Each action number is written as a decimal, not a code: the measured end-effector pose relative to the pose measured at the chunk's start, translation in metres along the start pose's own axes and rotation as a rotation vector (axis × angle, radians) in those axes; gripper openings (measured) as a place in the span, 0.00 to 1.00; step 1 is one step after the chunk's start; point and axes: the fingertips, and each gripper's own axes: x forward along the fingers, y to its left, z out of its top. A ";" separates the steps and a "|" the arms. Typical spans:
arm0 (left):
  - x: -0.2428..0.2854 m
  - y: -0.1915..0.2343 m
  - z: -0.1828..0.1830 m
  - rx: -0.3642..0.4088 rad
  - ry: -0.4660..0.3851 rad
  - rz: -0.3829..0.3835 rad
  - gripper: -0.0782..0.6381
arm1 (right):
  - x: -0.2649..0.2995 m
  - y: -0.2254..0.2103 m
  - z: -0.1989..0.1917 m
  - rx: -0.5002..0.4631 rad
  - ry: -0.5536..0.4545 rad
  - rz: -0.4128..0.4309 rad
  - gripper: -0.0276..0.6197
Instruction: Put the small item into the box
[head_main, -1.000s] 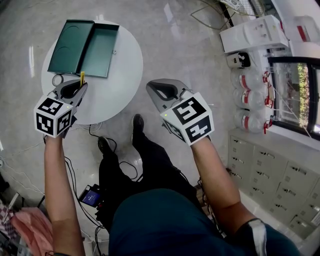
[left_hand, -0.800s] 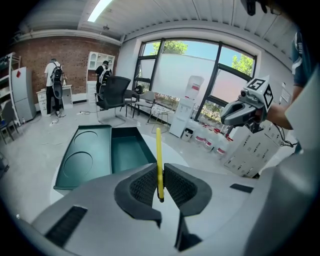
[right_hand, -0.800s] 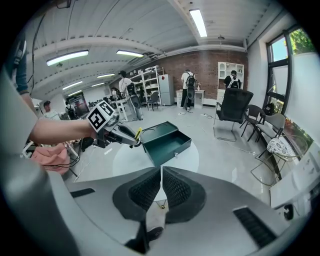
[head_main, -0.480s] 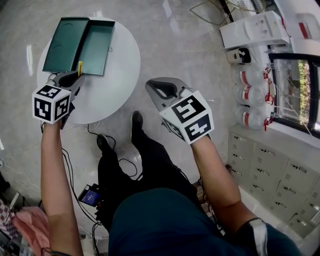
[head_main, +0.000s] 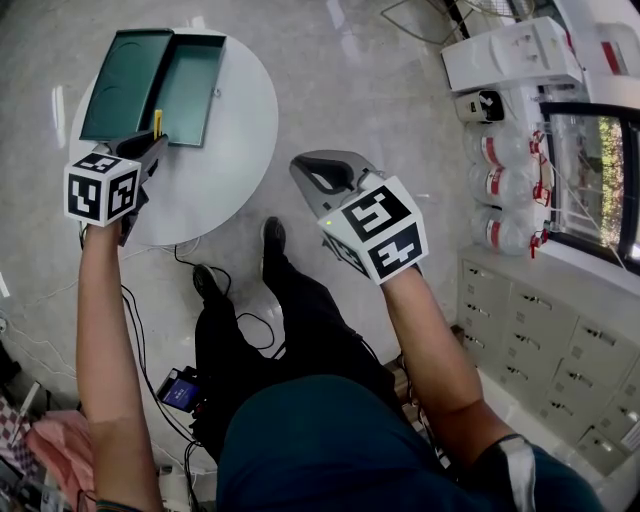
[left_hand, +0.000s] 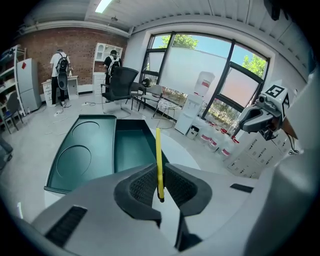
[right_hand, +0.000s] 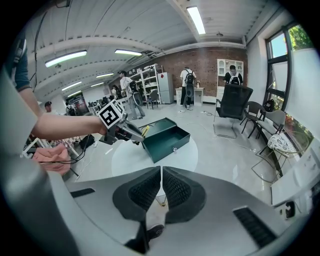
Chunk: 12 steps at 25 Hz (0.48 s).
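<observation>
White round desk (head_main: 225, 150) is carrying the open green box (head_main: 190, 85). Right gripper (right_hand: 161, 186) is idling off the desk, jaws closed on nothing. Left gripper (left_hand: 159, 189) is pinching the yellow stick (left_hand: 158, 150) by its lower end near the box's front rim. With so little held, the stick is risking pivoting or slipping onto the desk.

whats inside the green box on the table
The box stands open and its visible green floor looks bare. Its near end is hidden behind the left tongs and the yellow stick they grip, so that part can't be checked.
</observation>
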 end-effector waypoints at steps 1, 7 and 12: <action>0.002 0.001 0.000 -0.004 0.003 0.002 0.19 | 0.000 -0.001 -0.001 0.001 0.002 0.000 0.10; 0.009 0.010 -0.001 -0.026 0.007 0.016 0.19 | 0.003 0.000 -0.011 0.009 0.011 0.001 0.10; 0.011 0.013 0.012 -0.039 0.001 0.024 0.19 | -0.002 -0.005 -0.007 0.015 0.007 0.001 0.10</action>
